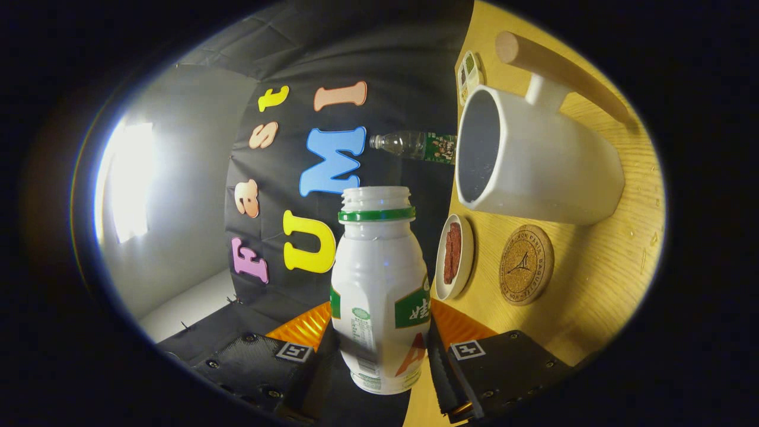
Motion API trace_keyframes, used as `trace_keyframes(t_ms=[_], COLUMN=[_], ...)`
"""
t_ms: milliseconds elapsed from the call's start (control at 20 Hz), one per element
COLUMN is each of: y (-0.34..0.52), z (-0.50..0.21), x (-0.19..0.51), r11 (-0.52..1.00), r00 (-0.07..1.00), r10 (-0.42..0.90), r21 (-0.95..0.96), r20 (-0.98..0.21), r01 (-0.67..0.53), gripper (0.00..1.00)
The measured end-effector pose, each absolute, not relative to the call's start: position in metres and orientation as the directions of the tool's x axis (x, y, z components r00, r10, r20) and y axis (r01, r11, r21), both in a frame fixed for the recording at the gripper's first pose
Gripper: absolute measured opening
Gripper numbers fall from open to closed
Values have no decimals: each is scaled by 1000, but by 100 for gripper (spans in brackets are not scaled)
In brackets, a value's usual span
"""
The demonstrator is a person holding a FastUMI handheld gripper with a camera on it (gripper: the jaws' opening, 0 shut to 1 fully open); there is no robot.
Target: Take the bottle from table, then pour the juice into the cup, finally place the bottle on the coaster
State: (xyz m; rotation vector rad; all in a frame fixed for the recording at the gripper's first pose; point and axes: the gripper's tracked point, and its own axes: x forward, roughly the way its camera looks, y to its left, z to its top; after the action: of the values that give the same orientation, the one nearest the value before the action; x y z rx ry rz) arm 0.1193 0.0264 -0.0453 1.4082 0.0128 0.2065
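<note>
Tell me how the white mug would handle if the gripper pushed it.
The white mug looks rigid and probably heavy. Its wooden handle juts out, so a push there might spin it. The gripper is shut on the bottle.

1. The tool (379, 356) holds the white juice bottle (379, 284) between its two fingers (474, 367); the fingers cover the bottle's lower sides, so the contact itself is hidden.
2. The bottle's label print is too small to make out.
3. At 1 o'clock from the bottle, the white cup (533, 166) hides the base of a clear plastic bottle (415, 144) and part of a small divided dish (469, 74).
4. The cup's interior is dark; its contents cannot be told.
5. The red-brown contents of the small dish (454, 255) beside the cork coaster (526, 264) are unclear.
6. The wooden surface (599, 279) is cut off at 3 o'clock.
</note>
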Motion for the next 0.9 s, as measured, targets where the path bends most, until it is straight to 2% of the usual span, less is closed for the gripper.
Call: trace_keyframes(t_ms=[900], y=[22], z=[-38], x=[120], r11=[5], r00=[980], r10=[114], r21=[987], r20=[162], r01=[-163], gripper=[70])
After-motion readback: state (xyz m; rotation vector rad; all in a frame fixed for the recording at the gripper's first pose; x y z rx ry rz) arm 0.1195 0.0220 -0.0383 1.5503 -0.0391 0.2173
